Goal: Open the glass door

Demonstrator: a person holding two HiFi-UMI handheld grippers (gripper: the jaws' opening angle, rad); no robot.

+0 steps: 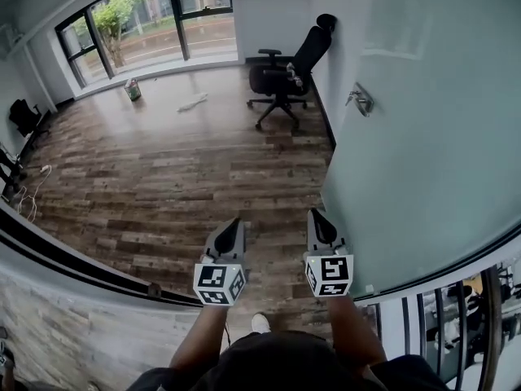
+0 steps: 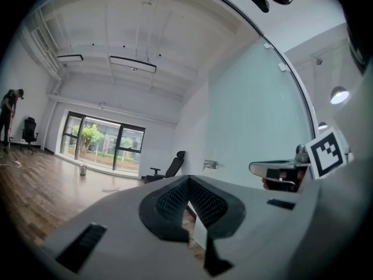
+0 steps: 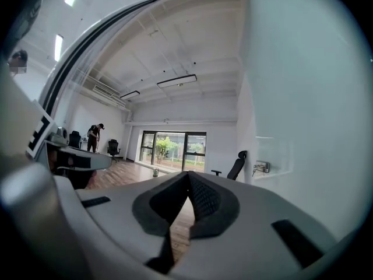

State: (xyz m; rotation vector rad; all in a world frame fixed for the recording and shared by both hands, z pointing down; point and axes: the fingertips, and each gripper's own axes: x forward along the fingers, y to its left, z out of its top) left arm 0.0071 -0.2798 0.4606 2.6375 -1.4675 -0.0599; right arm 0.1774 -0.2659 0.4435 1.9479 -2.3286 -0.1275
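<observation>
The frosted glass door (image 1: 423,137) stands at the right in the head view, its metal handle (image 1: 359,100) well ahead of both grippers. My left gripper (image 1: 234,222) and right gripper (image 1: 317,216) are held side by side over the wooden floor, pointing level into the room, both shut with nothing between the jaws. The right gripper is close beside the door's near edge and touches nothing. In the left gripper view, the left gripper (image 2: 188,179) has the door (image 2: 250,127) and handle (image 2: 211,165) to its right. The right gripper (image 3: 187,174) sees the handle (image 3: 261,167) at its right.
A black office chair (image 1: 286,76) stands by the wall past the door. A small can (image 1: 132,90) and a white scrap (image 1: 193,101) lie near the windows (image 1: 146,15). A dark curved floor track (image 1: 73,259) runs at the left. A person (image 3: 93,136) stands far off.
</observation>
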